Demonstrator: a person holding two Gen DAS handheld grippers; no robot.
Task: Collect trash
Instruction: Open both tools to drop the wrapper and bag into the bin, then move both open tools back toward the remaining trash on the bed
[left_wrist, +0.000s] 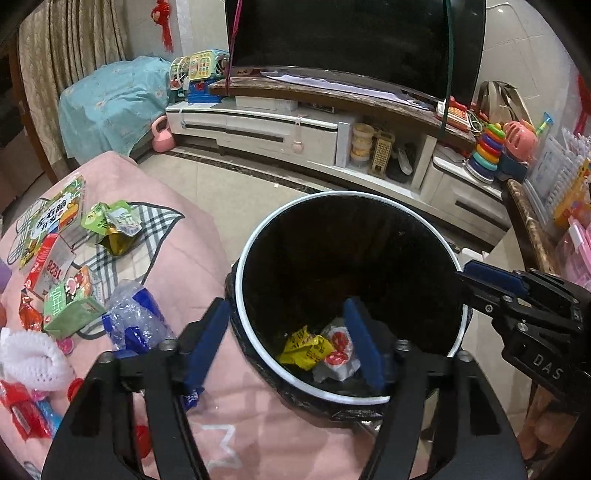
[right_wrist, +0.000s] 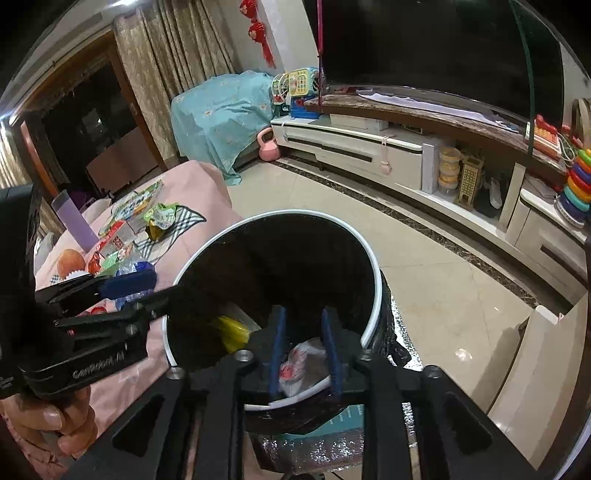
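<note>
A black trash bin with a white rim (left_wrist: 258, 229) stands beside a pink-covered table (left_wrist: 207, 258). Inside lie a yellow wrapper (left_wrist: 304, 349) and a white-red wrapper (left_wrist: 338, 350). My left gripper (left_wrist: 288, 332) is open and empty, one finger outside the rim and one inside. My right gripper (right_wrist: 304, 345) is open and empty over the bin's (right_wrist: 373, 258) near rim, above the white-red wrapper (right_wrist: 299, 363); it also shows in the left wrist view (left_wrist: 491, 280). Trash lies on the table: a crushed plastic bottle (left_wrist: 136, 314), green carton (left_wrist: 70, 310), green pouch (left_wrist: 110, 225), snack boxes (left_wrist: 48, 229).
A TV cabinet (left_wrist: 277, 129) with a large TV (left_wrist: 354, 37) stands across the tiled floor. Toys (left_wrist: 487, 151) sit on the cabinet's right end. A purple cup (right_wrist: 74, 221) and an orange fruit (right_wrist: 70, 260) stand on the table. A cabinet (right_wrist: 546, 369) is right of the bin.
</note>
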